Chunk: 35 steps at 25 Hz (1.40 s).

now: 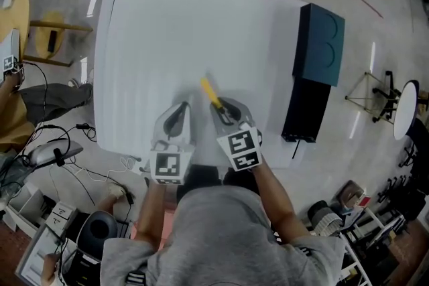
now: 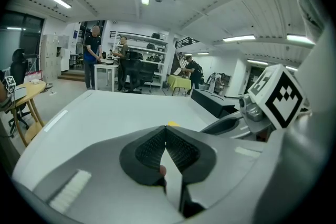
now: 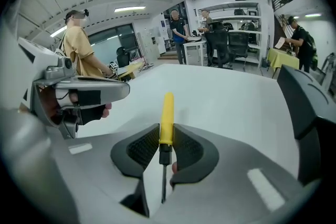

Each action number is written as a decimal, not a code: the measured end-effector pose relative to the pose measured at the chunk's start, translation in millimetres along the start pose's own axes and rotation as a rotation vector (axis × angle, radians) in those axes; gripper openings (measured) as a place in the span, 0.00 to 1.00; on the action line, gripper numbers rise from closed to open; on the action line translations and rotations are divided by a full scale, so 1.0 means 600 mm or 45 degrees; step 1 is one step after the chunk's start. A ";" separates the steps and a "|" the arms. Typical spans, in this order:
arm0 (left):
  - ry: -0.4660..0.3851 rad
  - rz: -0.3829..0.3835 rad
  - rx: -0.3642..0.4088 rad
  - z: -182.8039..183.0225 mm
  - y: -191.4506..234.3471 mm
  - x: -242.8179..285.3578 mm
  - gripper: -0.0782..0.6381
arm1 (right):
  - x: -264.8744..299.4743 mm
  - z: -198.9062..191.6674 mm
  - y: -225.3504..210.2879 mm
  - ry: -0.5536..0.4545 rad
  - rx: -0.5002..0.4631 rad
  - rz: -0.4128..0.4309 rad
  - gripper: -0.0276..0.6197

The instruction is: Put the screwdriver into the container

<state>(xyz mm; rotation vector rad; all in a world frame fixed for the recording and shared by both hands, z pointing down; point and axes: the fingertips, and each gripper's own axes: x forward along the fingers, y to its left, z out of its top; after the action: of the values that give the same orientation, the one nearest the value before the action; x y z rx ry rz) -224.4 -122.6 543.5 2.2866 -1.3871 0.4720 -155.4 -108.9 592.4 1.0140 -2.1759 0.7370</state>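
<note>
Since the right gripper (image 3: pixel 166 132) clamps the yellow-handled screwdriver (image 3: pixel 167 110) in its jaws, carry it level to the dark container (image 1: pixel 320 43); the left gripper (image 2: pixel 166 150), jaws together, holds nothing.

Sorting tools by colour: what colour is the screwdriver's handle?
The screwdriver handle is yellow, clearest in the right gripper view.

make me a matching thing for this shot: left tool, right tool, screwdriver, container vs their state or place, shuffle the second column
1 left tool
2 right tool
3 screwdriver
4 container

a dark, at the right edge of the table
b jaws together, nothing between them
c yellow handle, dark shaft
d clamped on a handle

Pairs: 1-b, 2-d, 3-c, 4-a
</note>
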 end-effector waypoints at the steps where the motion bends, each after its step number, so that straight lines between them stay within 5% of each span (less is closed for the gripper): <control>1: -0.004 -0.008 0.011 0.006 -0.006 -0.001 0.13 | -0.008 0.003 -0.002 -0.010 0.004 -0.007 0.17; 27: -0.083 -0.228 0.240 0.130 -0.210 0.037 0.13 | -0.229 0.026 -0.152 -0.244 0.160 -0.268 0.17; 35: -0.087 -0.327 0.281 0.125 -0.292 0.074 0.13 | -0.283 -0.018 -0.218 -0.285 0.242 -0.369 0.17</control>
<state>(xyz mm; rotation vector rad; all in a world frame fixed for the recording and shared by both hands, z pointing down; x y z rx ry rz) -43.1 -122.1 470.0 2.6364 -1.0946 0.4877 40.3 -95.4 505.6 1.5375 -2.1042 0.7309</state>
